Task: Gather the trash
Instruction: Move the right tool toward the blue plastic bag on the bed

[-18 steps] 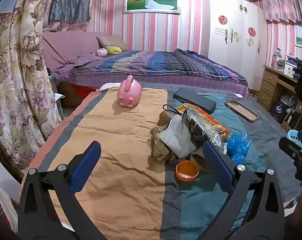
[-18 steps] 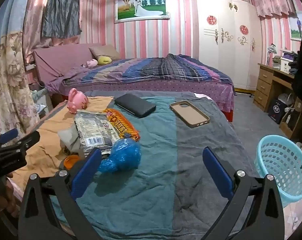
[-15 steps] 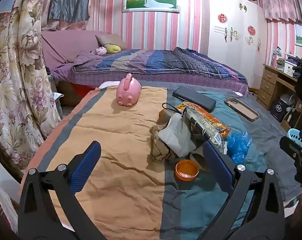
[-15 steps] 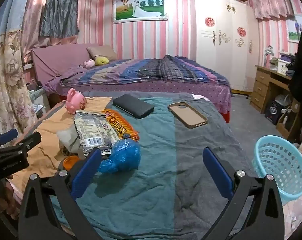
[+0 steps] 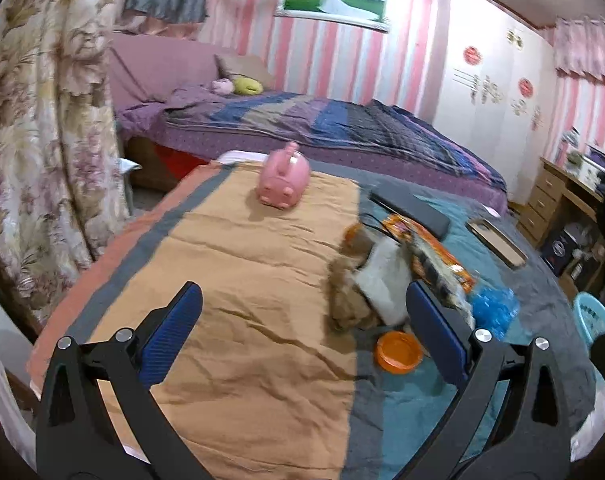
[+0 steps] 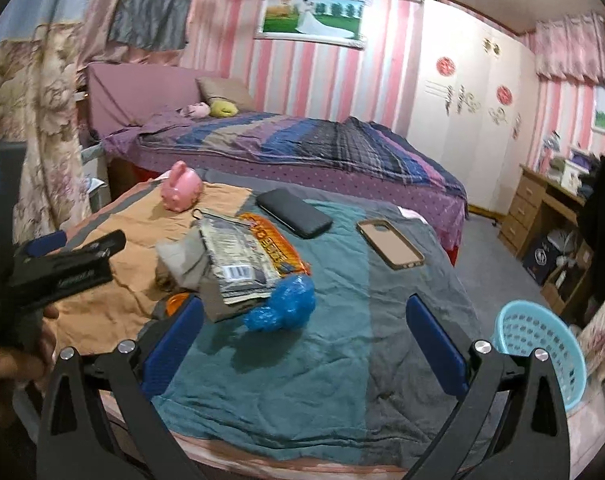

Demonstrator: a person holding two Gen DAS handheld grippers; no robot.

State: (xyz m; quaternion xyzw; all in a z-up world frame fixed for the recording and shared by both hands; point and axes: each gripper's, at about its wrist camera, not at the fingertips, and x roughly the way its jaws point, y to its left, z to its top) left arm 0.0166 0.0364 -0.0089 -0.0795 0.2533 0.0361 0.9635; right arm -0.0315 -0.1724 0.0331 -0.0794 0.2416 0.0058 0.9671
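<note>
**Both claws wide apart over the littered bed, nothing held**

Left claw [image 5: 302,324]: jaws spread full, empty, hovering tilted down over the orange stretch of the bed cover [image 5: 242,300]. Its black body shows at the left edge of the right wrist view, a hand [image 6: 6,368] beneath it.

Far left end of the cover: pink piggy bank [image 6: 181,187], standing apart from the litter.

Trash heap, mid-cover, where orange meets teal: crumpled grey-brown paper [image 6: 182,260]; grey printed wrapper [image 6: 238,264] lying over an orange snack packet [image 6: 278,244]; orange lid [image 5: 398,350] on the near side; crumpled blue plastic bag [image 6: 282,304] touching the wrapper's near corner.

Beyond the heap: black flat case [image 6: 294,214]; to its right, a phone case [image 6: 390,244], lying apart.

Right claw [image 6: 304,334]: jaws spread full, empty, above the teal cover, the blue bag between its fingers in view but not touched.

Far right, on the floor beside the bed: light-blue basket [image 6: 542,344].
</note>
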